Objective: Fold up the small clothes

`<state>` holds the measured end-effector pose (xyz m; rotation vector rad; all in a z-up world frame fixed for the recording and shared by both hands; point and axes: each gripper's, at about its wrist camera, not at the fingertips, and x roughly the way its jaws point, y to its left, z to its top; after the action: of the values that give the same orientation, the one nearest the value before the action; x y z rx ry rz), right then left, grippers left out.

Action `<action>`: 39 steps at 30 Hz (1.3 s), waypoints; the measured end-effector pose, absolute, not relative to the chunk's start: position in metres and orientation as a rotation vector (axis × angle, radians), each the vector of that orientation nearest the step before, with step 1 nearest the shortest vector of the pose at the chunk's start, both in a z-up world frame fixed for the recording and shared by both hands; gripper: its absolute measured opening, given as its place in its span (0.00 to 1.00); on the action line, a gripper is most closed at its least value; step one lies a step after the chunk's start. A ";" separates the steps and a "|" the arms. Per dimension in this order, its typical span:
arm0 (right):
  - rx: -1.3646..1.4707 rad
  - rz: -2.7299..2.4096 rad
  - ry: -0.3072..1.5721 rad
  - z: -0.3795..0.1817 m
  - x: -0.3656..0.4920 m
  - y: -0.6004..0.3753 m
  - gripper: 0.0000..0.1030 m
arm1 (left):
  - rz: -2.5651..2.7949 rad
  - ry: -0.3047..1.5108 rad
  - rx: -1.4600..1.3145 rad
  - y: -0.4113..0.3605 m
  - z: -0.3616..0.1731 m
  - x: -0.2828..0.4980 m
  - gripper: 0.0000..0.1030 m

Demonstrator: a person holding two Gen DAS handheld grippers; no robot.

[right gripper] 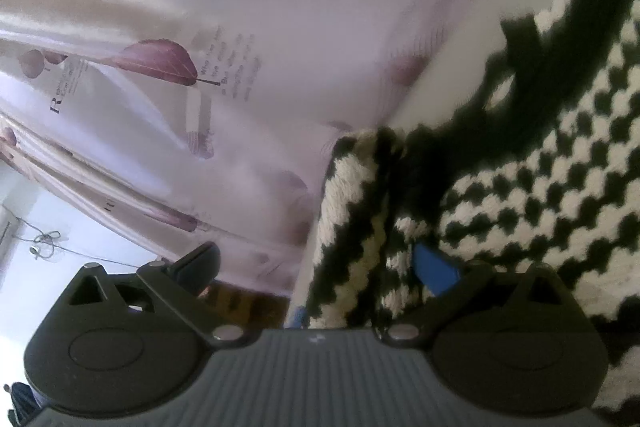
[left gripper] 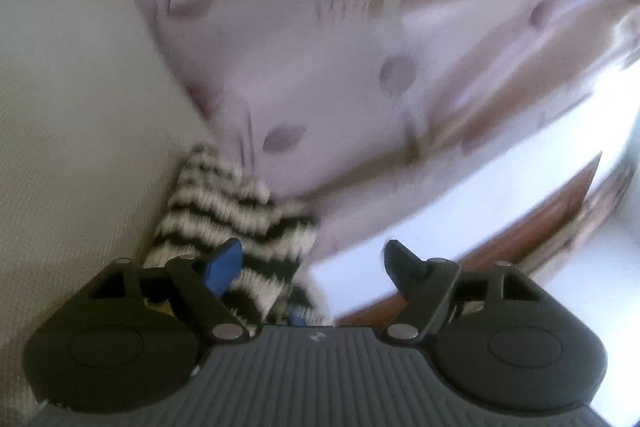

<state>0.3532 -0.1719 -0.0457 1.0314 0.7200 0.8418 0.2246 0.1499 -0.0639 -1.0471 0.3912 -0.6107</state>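
A black-and-white zigzag knitted garment [left gripper: 224,223] lies on a pale surface at lower centre-left of the left wrist view. My left gripper [left gripper: 314,265] is open, its blue-padded left finger [left gripper: 222,267] lying over the knit and its right finger [left gripper: 400,263] off the cloth. In the right wrist view the same knit garment [right gripper: 520,195] fills the right side, with a folded edge [right gripper: 352,211] at centre. My right gripper [right gripper: 316,267] is open; its blue-padded right finger [right gripper: 434,271] rests on the knit, its left finger [right gripper: 198,263] is off the cloth.
A pale lilac curtain with purple leaf prints [left gripper: 340,47] hangs close behind the garment, also in the right wrist view [right gripper: 200,47]. A cream textured surface [left gripper: 72,127] lies at left. Brown wood trim [left gripper: 540,227] and bright window light are at right.
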 end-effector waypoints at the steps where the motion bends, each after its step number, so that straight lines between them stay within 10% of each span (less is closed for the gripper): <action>1: 1.036 0.840 0.725 -0.046 0.354 -0.170 1.00 | -0.630 0.410 -1.032 0.148 -0.066 0.224 0.65; 16: 0.843 0.747 0.812 -0.034 0.363 -0.150 0.96 | -0.761 0.464 -0.867 0.119 -0.072 0.221 0.59; 18: 0.708 0.725 0.814 -0.027 0.365 -0.133 0.79 | -0.765 0.466 -0.844 0.115 -0.072 0.221 0.59; 20: 0.594 0.693 0.828 -0.025 0.368 -0.118 0.34 | -0.759 0.465 -0.830 0.112 -0.071 0.222 0.59; 23: 0.483 0.678 0.795 -0.025 0.366 -0.108 0.21 | -0.749 0.447 -0.820 0.115 -0.067 0.216 0.59; 30: 0.535 0.726 0.672 0.000 0.357 -0.129 0.18 | -0.572 0.307 -0.869 0.160 -0.058 0.183 0.87; 39: 0.482 0.668 0.592 0.039 0.361 -0.212 0.18 | -0.567 0.406 -0.855 0.145 -0.069 0.197 0.88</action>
<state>0.3608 -0.2116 0.0394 0.4815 0.5920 0.6683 0.1970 0.1450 -0.0687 -0.8551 0.4059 -0.5667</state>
